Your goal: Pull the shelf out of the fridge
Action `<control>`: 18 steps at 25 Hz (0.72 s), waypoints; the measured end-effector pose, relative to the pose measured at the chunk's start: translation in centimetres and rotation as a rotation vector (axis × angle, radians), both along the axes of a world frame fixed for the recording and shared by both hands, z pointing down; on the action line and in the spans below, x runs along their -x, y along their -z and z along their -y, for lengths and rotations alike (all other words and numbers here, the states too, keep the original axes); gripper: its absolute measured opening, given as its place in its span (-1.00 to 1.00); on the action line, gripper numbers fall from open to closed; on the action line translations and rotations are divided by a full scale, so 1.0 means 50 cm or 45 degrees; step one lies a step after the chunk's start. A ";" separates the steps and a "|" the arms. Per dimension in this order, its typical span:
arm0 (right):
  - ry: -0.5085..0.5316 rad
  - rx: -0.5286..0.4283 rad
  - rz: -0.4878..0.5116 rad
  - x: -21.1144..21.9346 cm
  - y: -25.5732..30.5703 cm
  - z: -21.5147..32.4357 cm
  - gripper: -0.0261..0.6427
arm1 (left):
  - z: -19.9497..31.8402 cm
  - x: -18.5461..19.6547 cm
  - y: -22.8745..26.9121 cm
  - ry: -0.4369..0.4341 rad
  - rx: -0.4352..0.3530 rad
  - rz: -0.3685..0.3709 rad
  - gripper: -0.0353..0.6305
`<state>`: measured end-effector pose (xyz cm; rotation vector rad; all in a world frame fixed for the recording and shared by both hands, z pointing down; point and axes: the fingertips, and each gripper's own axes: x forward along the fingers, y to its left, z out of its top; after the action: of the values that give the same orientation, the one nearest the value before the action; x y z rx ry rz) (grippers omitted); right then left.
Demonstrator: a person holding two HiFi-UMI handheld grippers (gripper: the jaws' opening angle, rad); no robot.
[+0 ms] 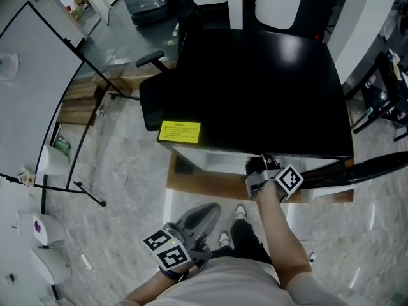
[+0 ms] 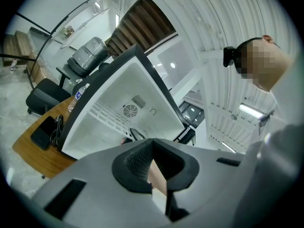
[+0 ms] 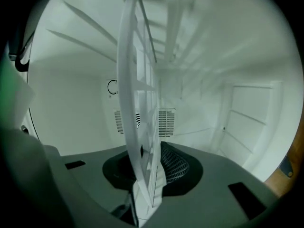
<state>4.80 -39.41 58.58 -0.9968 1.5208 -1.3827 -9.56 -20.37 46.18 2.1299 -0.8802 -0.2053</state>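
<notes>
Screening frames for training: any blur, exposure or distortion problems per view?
Head view: fridge top crushed to near-black, no detail; floor well exposed. Left gripper view: heavy fisheye bending, dark vignette, bright ceiling lights, fridge interior sharp. Right gripper view: shelf close to the lens, soft and smeared; white interior flat, low contrast.

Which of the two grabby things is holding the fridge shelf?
The right gripper, up at the fridge: its fingers pinch the white wire shelf. The left gripper hangs low near the person's legs, away from the fridge.
</notes>
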 end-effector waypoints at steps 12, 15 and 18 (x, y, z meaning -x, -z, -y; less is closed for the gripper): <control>-0.007 -0.038 -0.021 0.003 0.015 0.012 -0.78 | -0.004 0.009 -0.008 0.028 0.020 0.001 -0.88; -0.004 -0.047 -0.025 0.005 0.018 -0.002 -0.79 | -0.010 0.007 -0.010 0.030 0.023 0.001 -0.88; -0.004 -0.038 -0.025 0.006 0.015 -0.012 -0.79 | -0.017 0.004 -0.010 0.026 0.019 -0.002 -0.88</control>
<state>4.50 -38.80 57.81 -0.9965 1.5494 -1.3483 -9.78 -19.50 46.69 2.1071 -0.9004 -0.2102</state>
